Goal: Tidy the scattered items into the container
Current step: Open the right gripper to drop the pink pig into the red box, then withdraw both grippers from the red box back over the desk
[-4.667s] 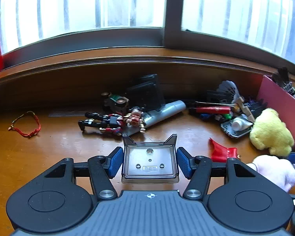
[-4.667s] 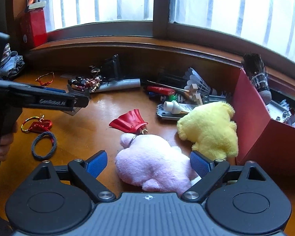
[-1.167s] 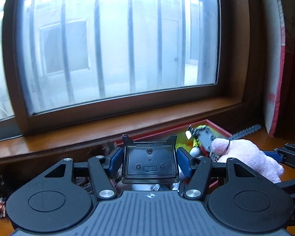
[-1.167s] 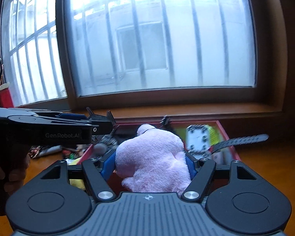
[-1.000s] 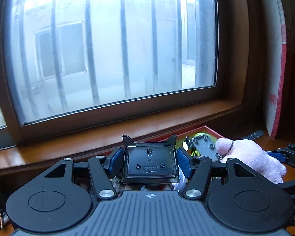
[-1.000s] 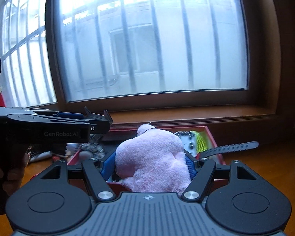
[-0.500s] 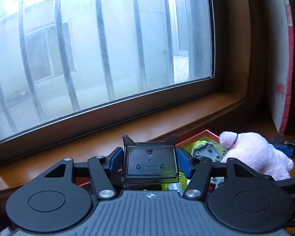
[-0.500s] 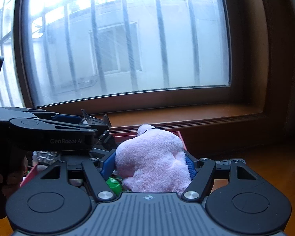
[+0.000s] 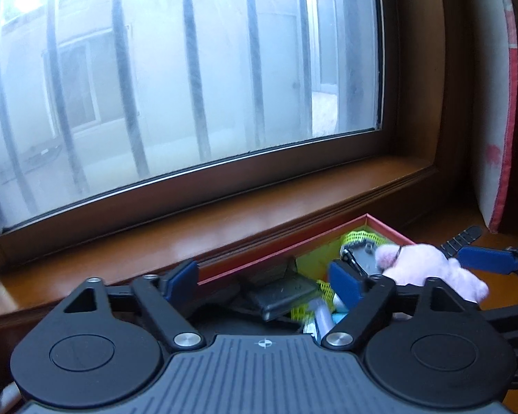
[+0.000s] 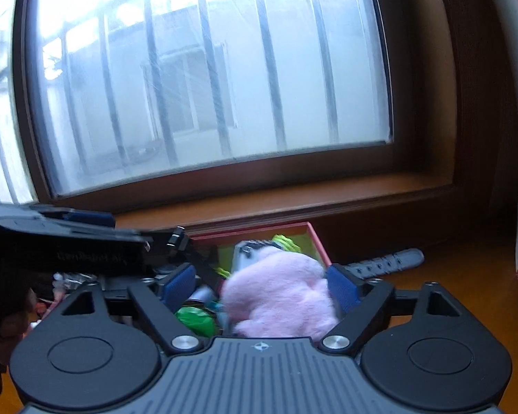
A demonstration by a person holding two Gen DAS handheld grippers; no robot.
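Note:
My left gripper (image 9: 264, 281) hangs open over the red box (image 9: 293, 245). The black square plate (image 9: 279, 293) lies loose in the box below its fingers. In the right wrist view my right gripper (image 10: 260, 284) is open too, above the same red box (image 10: 259, 227). The pink plush toy (image 10: 279, 296) is blurred and sits low between its fingers, against the right pad. From the left wrist view the pink plush toy (image 9: 428, 265) shows over the box's right end. The left gripper (image 10: 69, 238) reaches in from the left.
The box holds a yellow-green mesh (image 9: 359, 238), a green item (image 10: 193, 321) and other small things. A grey watch strap (image 10: 386, 260) sticks out past its right wall. A wooden sill and barred window stand close behind. A red-edged flap (image 9: 500, 103) rises at right.
Both grippers carried their items from the table to above the red box. In the last half second both opened; the black plate dropped in and the plush slipped down.

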